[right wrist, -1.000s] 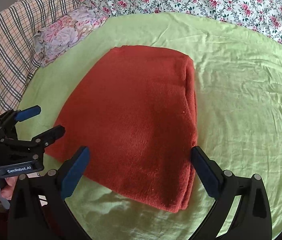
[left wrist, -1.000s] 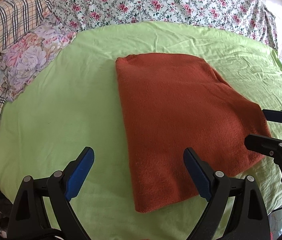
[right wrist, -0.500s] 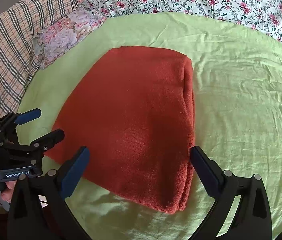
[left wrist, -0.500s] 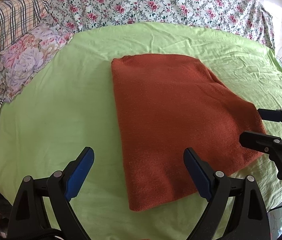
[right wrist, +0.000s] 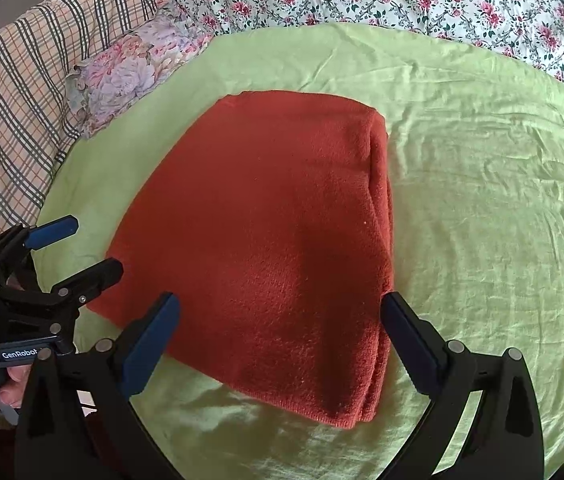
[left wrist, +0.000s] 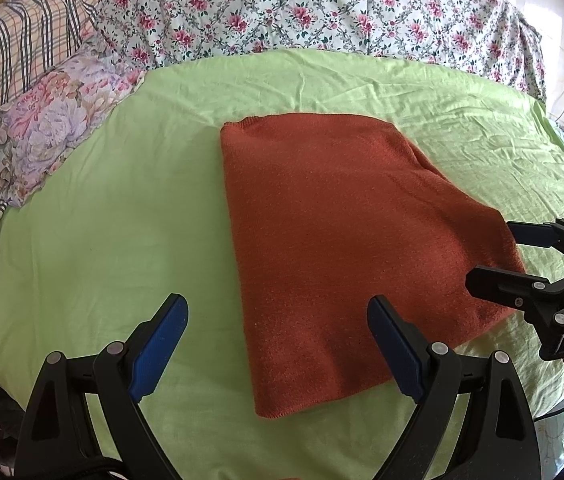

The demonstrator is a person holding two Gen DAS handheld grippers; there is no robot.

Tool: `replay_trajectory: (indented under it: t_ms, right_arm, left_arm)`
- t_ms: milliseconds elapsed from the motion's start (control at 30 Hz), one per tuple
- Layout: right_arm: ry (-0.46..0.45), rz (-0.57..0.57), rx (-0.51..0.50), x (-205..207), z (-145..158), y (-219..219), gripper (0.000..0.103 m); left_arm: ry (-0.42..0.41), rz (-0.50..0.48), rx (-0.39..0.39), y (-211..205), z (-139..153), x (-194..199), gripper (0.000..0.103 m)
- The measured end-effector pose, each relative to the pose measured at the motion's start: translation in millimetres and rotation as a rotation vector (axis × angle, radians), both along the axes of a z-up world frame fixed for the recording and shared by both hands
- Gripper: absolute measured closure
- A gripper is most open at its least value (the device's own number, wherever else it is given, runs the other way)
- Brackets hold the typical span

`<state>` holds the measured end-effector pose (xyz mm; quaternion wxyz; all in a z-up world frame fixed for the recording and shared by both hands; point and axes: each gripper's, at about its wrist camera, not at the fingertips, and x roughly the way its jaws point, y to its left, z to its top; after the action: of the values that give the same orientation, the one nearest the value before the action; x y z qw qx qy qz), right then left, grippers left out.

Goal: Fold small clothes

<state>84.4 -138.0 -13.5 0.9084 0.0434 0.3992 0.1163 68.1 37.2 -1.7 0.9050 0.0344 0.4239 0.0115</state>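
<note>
The bed (left wrist: 130, 240) was covered by a light green sheet (right wrist: 482, 208), creased in fine wrinkles. A rust-red knitted garment (left wrist: 342, 248) lay folded flat near the middle of the sheet, its layered fold edges showing along one side in the right wrist view. A flowered pillow (left wrist: 54, 128) rested at the sheet's edge, beside a plaid cloth (right wrist: 14, 92) and a rose-patterned cover (left wrist: 322, 8) beyond it.

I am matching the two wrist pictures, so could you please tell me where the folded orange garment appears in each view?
Left wrist view: folded orange garment lies centre-right on the green sheet.
Right wrist view: it fills the centre.
Shared landmark: the purple floral pillow, upper left in both.
</note>
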Motion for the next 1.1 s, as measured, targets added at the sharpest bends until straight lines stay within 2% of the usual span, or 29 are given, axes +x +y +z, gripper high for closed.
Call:
replay_trajectory:
  t_ms: [1100]
  right_arm:
    - [-0.017, 0.001, 0.006, -2.0, 5.4, -2.3, 0.003]
  left_arm:
    - [-0.011, -0.011, -0.016, 0.6, 6.1, -0.5, 0.011]
